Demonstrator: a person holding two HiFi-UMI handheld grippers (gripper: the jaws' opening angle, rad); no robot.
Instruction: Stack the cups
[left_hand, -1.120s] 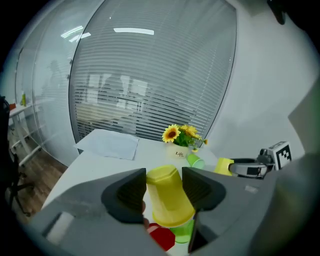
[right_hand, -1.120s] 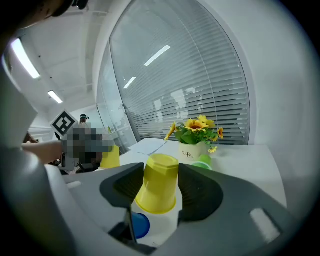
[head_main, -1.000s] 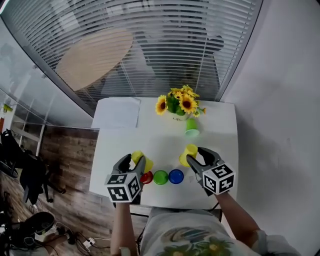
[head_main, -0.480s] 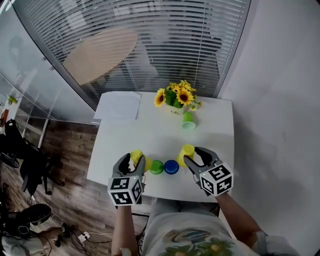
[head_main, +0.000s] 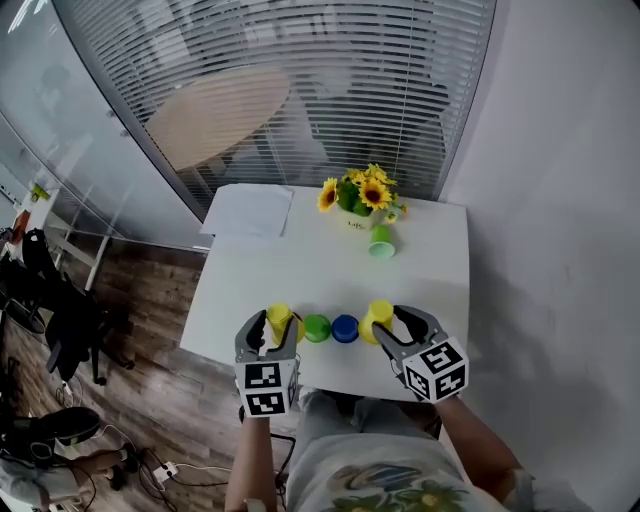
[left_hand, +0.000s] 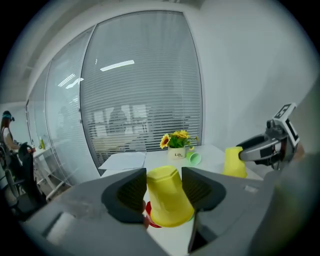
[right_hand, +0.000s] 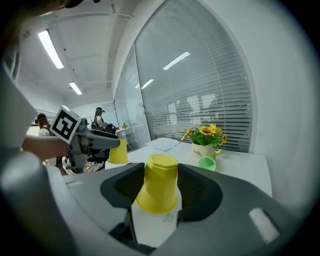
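- The left gripper (head_main: 272, 330) grips the left yellow cup (left_hand: 167, 195), held upside down, lower left of centre in the head view.
- The right gripper (head_main: 393, 325) grips the right yellow cup (right_hand: 157, 187), also inverted, lower right of centre.
- Between them, a green cup (head_main: 317, 328) and a blue cup (head_main: 345, 328) sit near the table's (head_main: 250, 270) lower edge.
- A mint cup (head_main: 381, 242) lies on its side by the sunflowers (head_main: 360, 195), upper centre.

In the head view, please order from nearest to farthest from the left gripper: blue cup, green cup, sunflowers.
1. green cup, just right of the left gripper.
2. blue cup, next along the front row.
3. sunflowers, at the far edge of the table.
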